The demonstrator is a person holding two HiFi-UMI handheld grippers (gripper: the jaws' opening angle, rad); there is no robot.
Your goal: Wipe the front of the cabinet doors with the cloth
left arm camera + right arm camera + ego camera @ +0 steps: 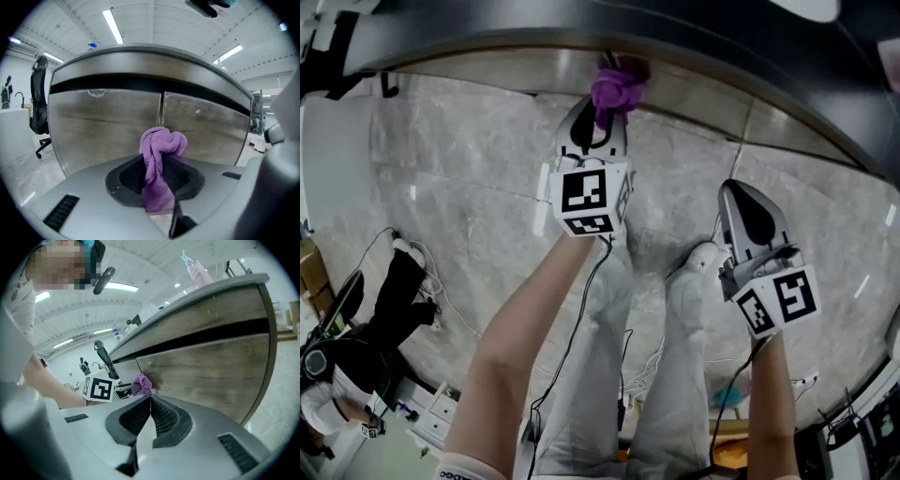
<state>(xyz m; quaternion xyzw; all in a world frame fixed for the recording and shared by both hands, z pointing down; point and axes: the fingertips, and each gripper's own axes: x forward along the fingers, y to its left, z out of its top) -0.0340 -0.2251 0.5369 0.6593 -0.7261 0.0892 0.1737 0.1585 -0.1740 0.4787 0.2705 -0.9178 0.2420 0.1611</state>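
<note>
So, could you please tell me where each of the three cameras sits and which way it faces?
Head view: on the head, looking down at floor and legs; both forearms, left gripper, right gripper.
Left gripper view: on that gripper, faces the cabinet doors squarely; its fingers clamp the cloth.
Right gripper view: on that gripper, looks sideways along the doors; closed empty fingers, the person's arm.
Shared: all three show the cloth.

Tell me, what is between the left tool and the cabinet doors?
Only the purple cloth, clamped in the left tool and bunched by the seam where the cabinet doors meet; the left gripper view shows it best.
</note>
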